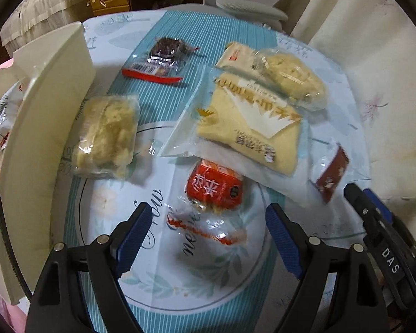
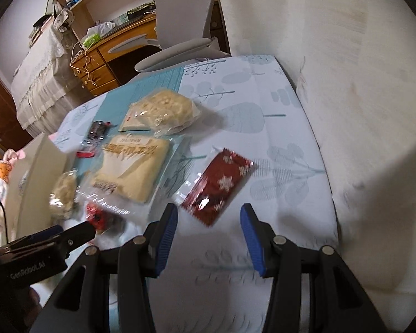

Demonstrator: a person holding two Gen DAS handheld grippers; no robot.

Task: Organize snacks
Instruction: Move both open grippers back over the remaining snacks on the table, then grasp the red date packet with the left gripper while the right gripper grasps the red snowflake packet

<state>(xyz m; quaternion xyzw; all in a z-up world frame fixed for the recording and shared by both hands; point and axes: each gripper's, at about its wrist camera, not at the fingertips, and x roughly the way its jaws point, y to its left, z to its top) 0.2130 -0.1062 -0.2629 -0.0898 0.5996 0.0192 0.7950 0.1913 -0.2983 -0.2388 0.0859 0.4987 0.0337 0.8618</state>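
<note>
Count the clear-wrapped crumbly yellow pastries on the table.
2: one pastry beside the white bin, another pastry at the far side, overlapping the large flat yellow packet. More may be inside the bin.

dim warm indoor light, soft shadows, wrapper glare, motion blur, fisheye-bent dark edges.
</note>
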